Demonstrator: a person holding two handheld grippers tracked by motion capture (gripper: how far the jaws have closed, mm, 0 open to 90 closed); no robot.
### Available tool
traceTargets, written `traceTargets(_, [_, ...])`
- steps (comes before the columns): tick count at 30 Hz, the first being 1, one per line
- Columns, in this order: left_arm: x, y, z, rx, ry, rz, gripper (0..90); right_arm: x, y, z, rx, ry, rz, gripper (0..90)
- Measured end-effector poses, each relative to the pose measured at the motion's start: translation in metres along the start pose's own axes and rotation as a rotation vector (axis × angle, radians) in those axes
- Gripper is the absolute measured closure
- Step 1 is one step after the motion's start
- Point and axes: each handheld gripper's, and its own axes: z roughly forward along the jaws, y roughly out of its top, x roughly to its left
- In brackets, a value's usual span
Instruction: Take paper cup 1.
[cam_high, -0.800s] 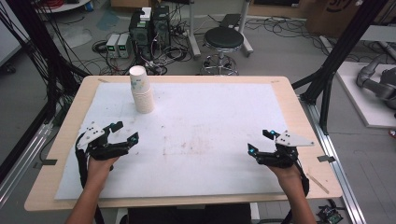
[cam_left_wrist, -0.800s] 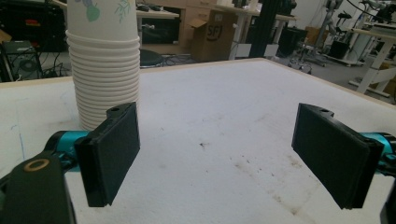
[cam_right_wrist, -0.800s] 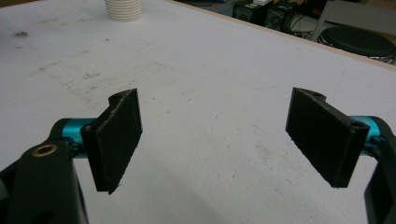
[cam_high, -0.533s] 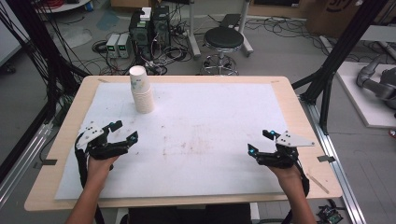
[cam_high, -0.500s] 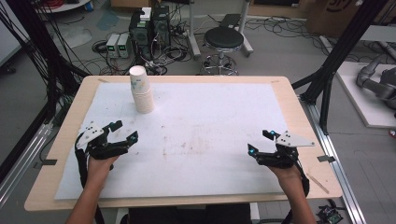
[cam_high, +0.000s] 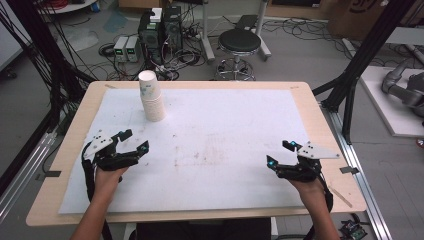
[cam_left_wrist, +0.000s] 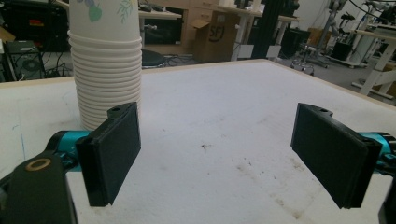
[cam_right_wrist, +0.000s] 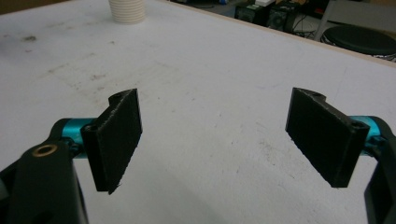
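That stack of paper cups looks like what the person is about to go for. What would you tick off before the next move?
1. Cup stack upright on the table: ok.
2. Left gripper open, nothing between its jaws: ok.
3. Right gripper open and empty: ok.
4. Way from left gripper to the stack free of things: ok.
5. White mat lying flat: ok.
6. Top cup loose enough to lift off alone: cannot tell.

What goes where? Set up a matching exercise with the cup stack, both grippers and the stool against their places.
1 cup stack
2 left gripper
3 right gripper
4 stool

A floor beyond the table
B over the near right of the white mat, open
C far left of the mat, upright
D over the near left of the mat, open

Pairs: 1-C, 2-D, 3-B, 4-A
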Motion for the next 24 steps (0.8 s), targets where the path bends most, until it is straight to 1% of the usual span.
traceTargets(5, [0.001,0.003,0.001,0.007,0.011,0.009,15.8,0.003,0.002,0.002,0.001,0.012,0.000,18.7])
traceTargets(7, [0.003,0.007,0.003,0.010,0.024,0.010,15.8,0.003,0.002,0.004,0.002,0.013,0.000,18.7])
traceTargets(8, [0.005,0.011,0.003,0.002,0.030,0.006,15.8,0.004,0.002,0.004,0.007,0.012,0.000,18.7])
traceTargets(10, [0.009,0.021,0.005,-0.012,0.045,0.000,15.8,0.004,0.002,0.005,0.007,0.010,-0.004,18.7])
traceTargets(12, [0.012,0.031,0.008,-0.003,0.050,0.010,15.5,0.005,0.003,0.005,0.009,0.012,-0.004,18.7])
traceTargets(14, [0.017,0.045,0.012,-0.001,0.064,0.030,15.5,0.005,0.004,0.005,0.005,0.012,-0.003,18.7])
traceTargets(16, [0.021,0.055,0.015,-0.005,0.069,0.032,15.5,0.005,0.004,0.005,0.003,0.014,-0.007,18.7])
traceTargets(18, [0.025,0.064,0.020,-0.008,0.077,0.022,15.4,0.006,0.005,0.006,0.004,0.021,0.000,18.7])
traceTargets(20, [0.029,0.072,0.025,0.003,0.086,0.027,15.4,0.006,0.005,0.007,0.004,0.023,0.001,18.7])
traceTargets(22, [0.032,0.079,0.032,0.017,0.090,0.032,15.3,0.007,0.006,0.007,0.006,0.025,-0.010,18.7])
traceTargets(24, [0.035,0.086,0.039,0.037,0.089,0.035,15.2,0.008,0.006,0.007,0.007,0.028,-0.002,18.7])
